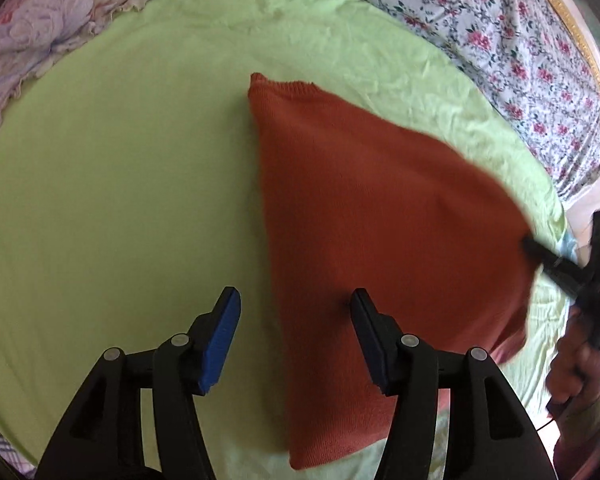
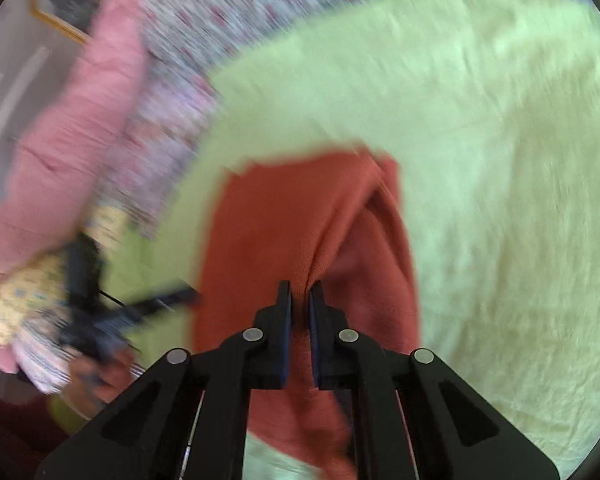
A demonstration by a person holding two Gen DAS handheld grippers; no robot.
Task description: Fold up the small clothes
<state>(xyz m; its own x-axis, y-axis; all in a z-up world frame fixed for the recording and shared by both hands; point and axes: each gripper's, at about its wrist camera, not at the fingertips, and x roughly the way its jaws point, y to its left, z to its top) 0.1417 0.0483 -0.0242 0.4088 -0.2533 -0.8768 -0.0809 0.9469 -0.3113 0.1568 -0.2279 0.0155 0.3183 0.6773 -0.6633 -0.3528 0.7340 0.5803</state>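
Two black fingers with blue pads, those of the left gripper (image 1: 292, 300), are standing wide apart at the bottom of the left wrist view and are holding nothing; the right-hand finger is hanging over the near part of the orange knitted garment (image 1: 364, 232), but whether it is touching the cloth I cannot tell. That garment is lying on the light green sheet (image 1: 120, 184), with its ribbed hem toward the far side and one straight folded edge running toward the camera near the middle of the sheet. Its right corner is being lifted off the sheet by the right gripper (image 1: 534, 249), which is entering from the right edge of this view with the person's hand behind it. In the right wrist view, which is blurred, the right gripper (image 2: 300, 292) is showing its fingers nearly together, pinching a ridge of the orange knitted garment (image 2: 284, 216) between them, and the cloth is hanging in folds on both sides of the pinch. The left gripper (image 2: 168, 300) is appearing there at the left, just beside the garment's edge. The light green sheet (image 2: 500, 184) is spreading around the garment on all sides. Beyond the sheet's far edge a floral cover (image 1: 500, 32) is lying, and a pink floral quilt (image 1: 40, 28) is sitting at the far left corner.
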